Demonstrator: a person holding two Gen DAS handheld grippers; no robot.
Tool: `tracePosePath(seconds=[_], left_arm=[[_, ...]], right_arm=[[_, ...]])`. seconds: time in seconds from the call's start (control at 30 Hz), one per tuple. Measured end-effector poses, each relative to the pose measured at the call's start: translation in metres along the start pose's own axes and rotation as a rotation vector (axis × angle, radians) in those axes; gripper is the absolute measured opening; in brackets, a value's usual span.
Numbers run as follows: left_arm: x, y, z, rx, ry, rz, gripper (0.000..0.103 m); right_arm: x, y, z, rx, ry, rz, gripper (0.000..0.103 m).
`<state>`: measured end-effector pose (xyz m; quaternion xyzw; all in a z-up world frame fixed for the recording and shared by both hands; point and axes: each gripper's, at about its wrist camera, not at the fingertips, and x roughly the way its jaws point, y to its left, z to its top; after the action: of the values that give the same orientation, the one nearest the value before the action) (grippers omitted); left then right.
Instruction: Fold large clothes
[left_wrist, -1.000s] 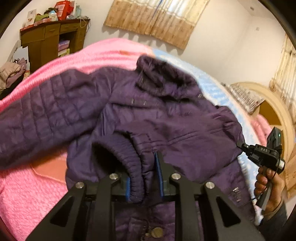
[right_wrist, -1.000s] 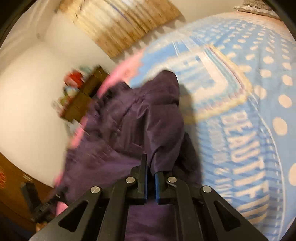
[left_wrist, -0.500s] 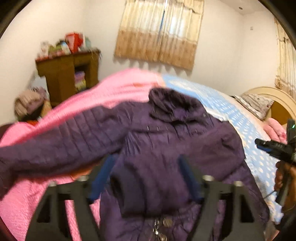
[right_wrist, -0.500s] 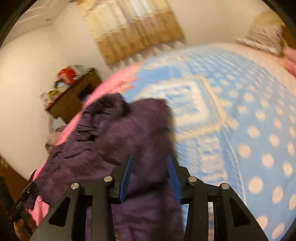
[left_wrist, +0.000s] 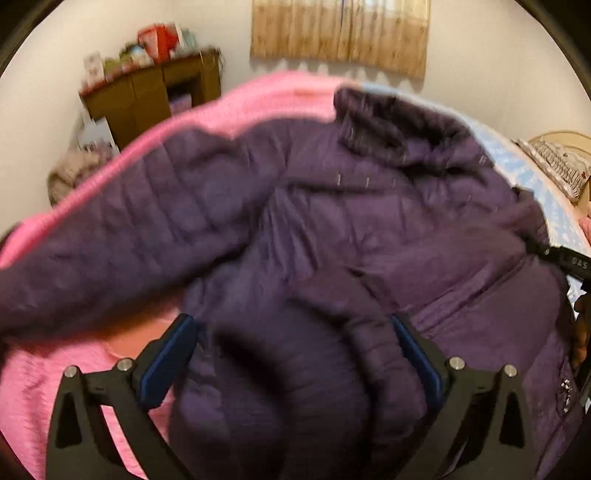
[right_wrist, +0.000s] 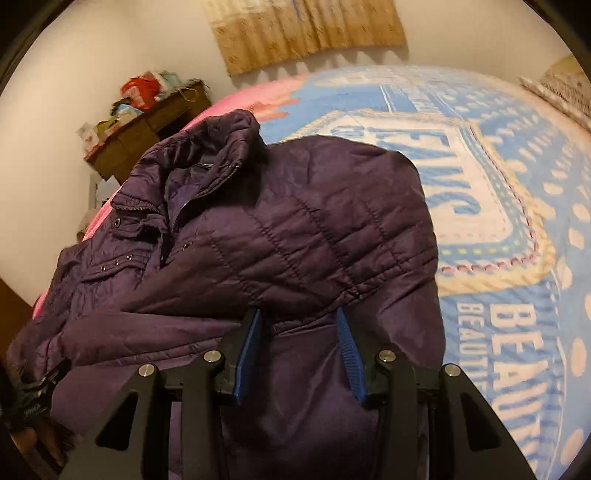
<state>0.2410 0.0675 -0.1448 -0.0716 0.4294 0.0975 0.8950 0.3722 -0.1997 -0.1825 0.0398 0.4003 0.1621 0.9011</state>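
quilted purple jacket (right_wrist: 280, 236), left gripper (left_wrist: 291, 354) jaws opening, right gripper (right_wrist: 299, 332) agape

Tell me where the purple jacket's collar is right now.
In the right wrist view the collar sits upper left, at the jacket's far end, just before the brown cabinet, where pink bedding meets the blue blanket.

Quilted, faintly glossy cloth jacket (right_wrist: 280, 236)

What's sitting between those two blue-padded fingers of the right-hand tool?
In the right wrist view, purple quilted jacket fabric lies between the right gripper pads, which stand apart and do not pinch it.
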Motion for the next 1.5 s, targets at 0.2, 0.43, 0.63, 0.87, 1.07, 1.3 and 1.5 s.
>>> tracePosePath(seconds=[0.2, 0.43, 0.63, 0.87, 1.07, 1.3, 1.5], left_arm=[[0.004, -0.002, -0.005, -0.002, -0.018, 0.012, 0.103], [-0.015, 0.009, -0.01, -0.047, -0.074, -0.023, 0.103], [-0.034, 0.011, -0.005, -0.078, -0.142, 0.004, 0.103], [-0.001, 0.001, -0.005, -0.009, -0.041, -0.012, 0.103], [0.001, 0.001, -0.005, -0.007, -0.045, -0.017, 0.103], [-0.001, 0.001, -0.007, -0.011, -0.04, -0.012, 0.103], [-0.002, 0.005, -0.008, -0.031, -0.051, -0.027, 0.103]], right_arm=[[0.005, 0.001, -0.003, 0.003, -0.019, -0.009, 0.043], [-0.05, 0.055, -0.003, -0.051, -0.072, -0.009, 0.044], [-0.048, 0.124, -0.022, -0.329, 0.009, 0.06, 0.053], [-0.017, 0.081, -0.03, -0.311, 0.149, 0.042, 0.055], [-0.084, 0.055, -0.001, -0.213, 0.182, -0.011, 0.056], [-0.12, 0.077, 0.003, 0.029, 0.053, 0.184, 0.075], [-0.036, 0.103, -0.041, -0.041, 0.121, 0.055, 0.075]])
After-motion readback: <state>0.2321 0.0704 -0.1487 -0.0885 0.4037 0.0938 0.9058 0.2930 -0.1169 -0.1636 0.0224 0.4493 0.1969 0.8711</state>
